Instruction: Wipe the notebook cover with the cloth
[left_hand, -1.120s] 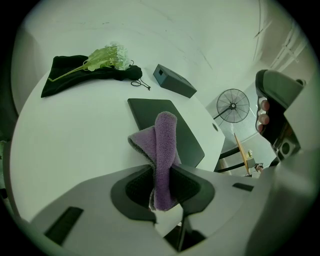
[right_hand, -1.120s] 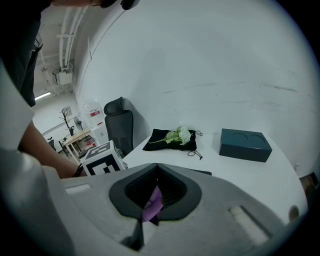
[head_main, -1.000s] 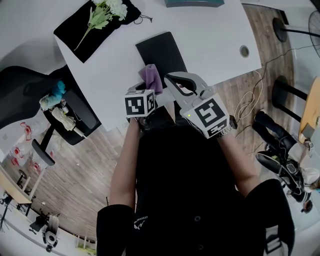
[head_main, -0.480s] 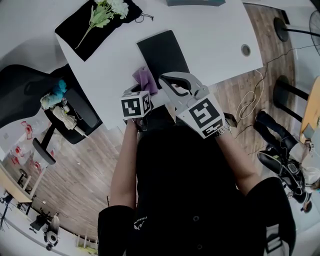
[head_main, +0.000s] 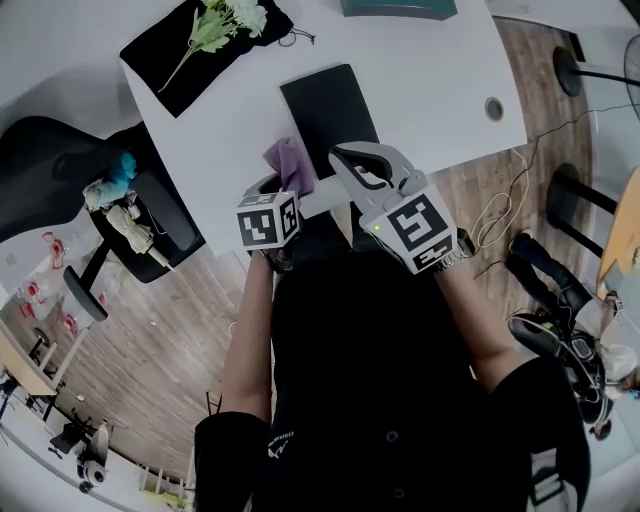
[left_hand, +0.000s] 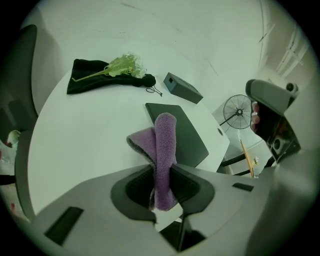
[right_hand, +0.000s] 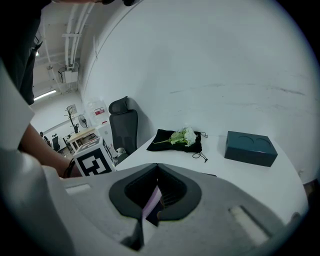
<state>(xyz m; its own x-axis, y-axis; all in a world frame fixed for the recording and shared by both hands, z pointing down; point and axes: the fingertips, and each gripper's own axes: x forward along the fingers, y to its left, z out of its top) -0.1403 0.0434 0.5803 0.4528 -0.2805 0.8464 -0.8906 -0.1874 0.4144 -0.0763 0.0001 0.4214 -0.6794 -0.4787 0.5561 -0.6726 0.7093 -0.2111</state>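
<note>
Looking down in the head view, I can't see the left gripper (head_main: 284, 186) jaws under its marker cube; only the cloth (head_main: 289, 163) pokes out beyond it. The left gripper view settles it: the left gripper (left_hand: 162, 181) is clamped on the purple cloth (left_hand: 165, 142), which sticks out past the jaws in a fold.

The notebook (head_main: 330, 105) lies flat on the table (head_main: 430, 80), just beyond the cloth; I can't tell whether they touch.

The right gripper (head_main: 345, 160) hovers by the notebook's near edge. Its own view shows the right gripper (right_hand: 157, 172) with jaws together, nothing held; only a lilac sliver and a dark sliver show through the slot beneath.

The box (head_main: 398, 7) is cut off at the far edge in the head view; the right gripper view shows the whole box (right_hand: 250, 147).
</note>
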